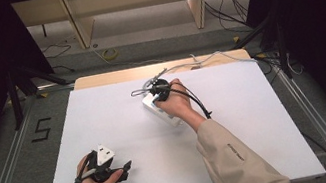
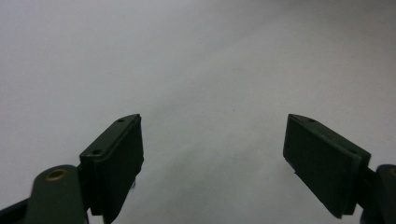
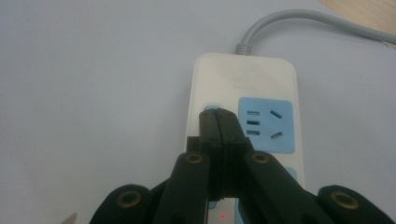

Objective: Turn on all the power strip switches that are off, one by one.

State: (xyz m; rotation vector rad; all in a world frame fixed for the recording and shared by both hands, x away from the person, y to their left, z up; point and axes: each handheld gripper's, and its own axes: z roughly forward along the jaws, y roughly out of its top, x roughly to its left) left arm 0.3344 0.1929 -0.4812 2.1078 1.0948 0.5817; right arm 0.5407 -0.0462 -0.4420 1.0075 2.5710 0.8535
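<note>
From the high view, my right gripper (image 1: 157, 90) sits over the near-centre of the white table (image 1: 106, 127), its tips down on a white power strip (image 1: 156, 108) that lies at a slant under my hand. The strip's grey cord (image 1: 206, 58) runs off toward the far right edge of the table. My own black cable loops beside my wrist and crosses part of the strip, and my hand covers most of its body. My left gripper (image 1: 126, 169) rests low at the near left of the table, well apart from the strip, with bare surface between them.

In the left gripper view, my left gripper (image 2: 212, 154) has its jaws spread wide, with plain white table (image 2: 196, 56) between and beyond them and nothing held.

In the right gripper view, my right gripper (image 3: 218, 122) has its jaws pressed together, tips touching the power strip (image 3: 243, 74) at a small blue button just left of the blue socket (image 3: 266, 123). They grip nothing; they only press down on it. A red light (image 3: 223, 216) glows on the strip below the jaws. The cord (image 3: 299, 21) leaves the strip's far end and curves right.
</note>
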